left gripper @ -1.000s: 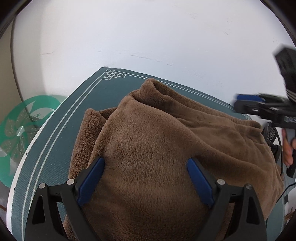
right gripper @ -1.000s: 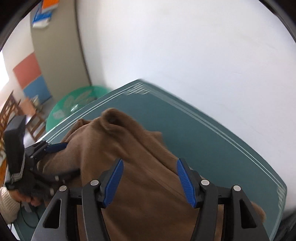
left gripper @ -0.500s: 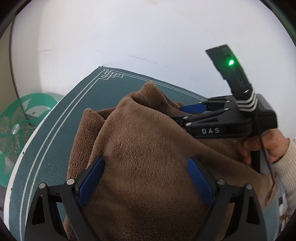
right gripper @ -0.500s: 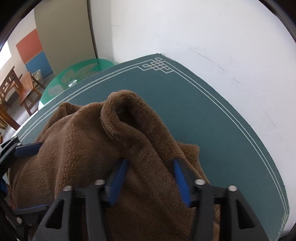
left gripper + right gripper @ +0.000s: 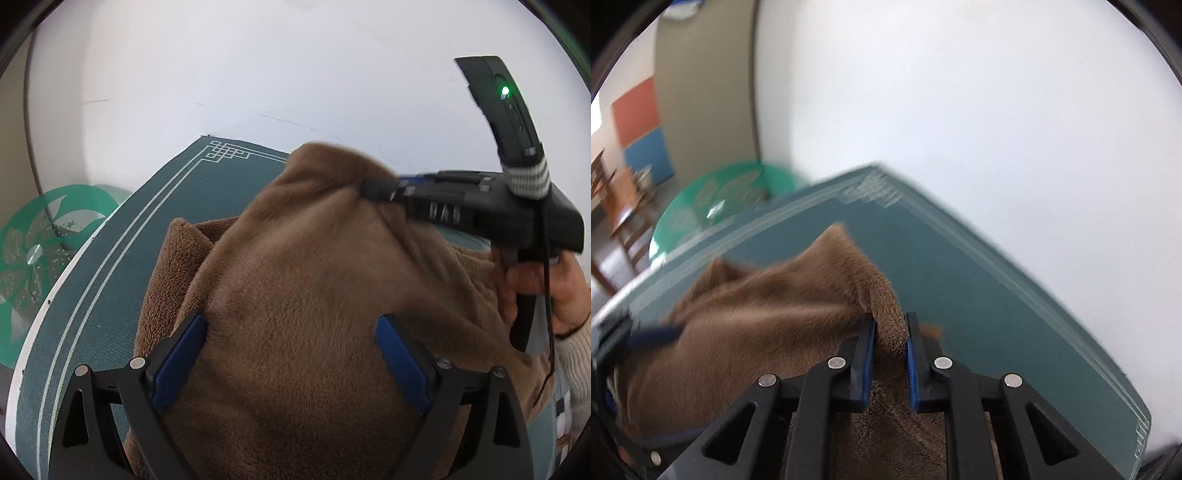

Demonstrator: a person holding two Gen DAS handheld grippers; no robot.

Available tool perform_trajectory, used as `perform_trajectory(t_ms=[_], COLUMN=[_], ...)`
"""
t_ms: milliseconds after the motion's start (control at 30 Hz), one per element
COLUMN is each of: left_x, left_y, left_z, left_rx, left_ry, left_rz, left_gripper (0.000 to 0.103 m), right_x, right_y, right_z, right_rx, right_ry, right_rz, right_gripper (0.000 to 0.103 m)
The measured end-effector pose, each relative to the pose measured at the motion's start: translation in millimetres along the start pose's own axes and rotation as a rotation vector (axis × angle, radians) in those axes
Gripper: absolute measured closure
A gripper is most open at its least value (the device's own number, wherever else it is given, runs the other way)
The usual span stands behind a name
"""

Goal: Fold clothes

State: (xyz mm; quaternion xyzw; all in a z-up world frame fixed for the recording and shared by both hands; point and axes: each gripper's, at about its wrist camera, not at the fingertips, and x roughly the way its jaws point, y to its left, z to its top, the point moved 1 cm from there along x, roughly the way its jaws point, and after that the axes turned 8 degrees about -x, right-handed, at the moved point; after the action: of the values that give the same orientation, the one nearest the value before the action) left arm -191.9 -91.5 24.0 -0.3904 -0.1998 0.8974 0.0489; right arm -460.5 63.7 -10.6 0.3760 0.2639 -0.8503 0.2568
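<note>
A brown fleece garment (image 5: pixel 295 288) lies heaped on the teal mat (image 5: pixel 110 295). My left gripper (image 5: pixel 291 350) is open over the near part of the heap, and the fleece bulges between its wide-spread blue pads. My right gripper (image 5: pixel 890 332) is shut on a raised ridge of the garment (image 5: pixel 798 306) and holds that fold up off the mat (image 5: pixel 960 277). In the left wrist view the right gripper (image 5: pixel 380 188) pinches the top of the heap, with a person's hand (image 5: pixel 554 295) on its handle. The left gripper (image 5: pixel 628 339) shows blurred at the left edge of the right wrist view.
A white wall stands close behind the mat's far edges. A round green patterned tabletop (image 5: pixel 37 240) sits lower, beyond the mat's left edge, and is also seen as the green tabletop (image 5: pixel 720 199). Wooden chairs (image 5: pixel 613 221) stand further left.
My right gripper has closed on the fleece ridge it straddled half a second ago and pulled that fold upward. My left gripper has stayed open in the same place.
</note>
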Motion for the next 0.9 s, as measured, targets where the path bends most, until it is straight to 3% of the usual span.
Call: perform_trajectory(t_ms=[200,400,533,600,633,667,700,900], left_x=[3,10,6,7,7,6,5,4], left_y=[1,-3,-5,-5,-5,-5,-5,-5], left_z=[-2,0,-5,-5,-5,-5,-5,-6], left_rx=[0.022,0.045,0.047,0.050,0.051,0.051,0.051,0.054], left_ry=[0.000,0.005,0.005,0.006,0.007,0.007,0.007,0.010], left_rz=[0.041,0.063,0.063,0.067,0.068,0.068,0.068,0.069], left_gripper=[0.008,0.008,0.008,0.008,0.008,0.008,0.008,0.008], right_x=[45,55,40,25,19,12,5,-35], right_y=[6,-5,-22,-32,-34,-36,-38,-70], right_z=[-3,-3,-2,-12,-17,-22,-26,-70], right_rx=[-0.004,0.061,0.134,0.165,0.176,0.185,0.181,0.227], right_ry=[0.099,0.105,0.078,0.060,0.059,0.058,0.055,0.052], right_rz=[-0.004,0.067,0.127,0.158,0.162,0.163,0.144,0.049], right_gripper=[0.087,0.079,0.079,0.073,0.065,0.049,0.044,0.043])
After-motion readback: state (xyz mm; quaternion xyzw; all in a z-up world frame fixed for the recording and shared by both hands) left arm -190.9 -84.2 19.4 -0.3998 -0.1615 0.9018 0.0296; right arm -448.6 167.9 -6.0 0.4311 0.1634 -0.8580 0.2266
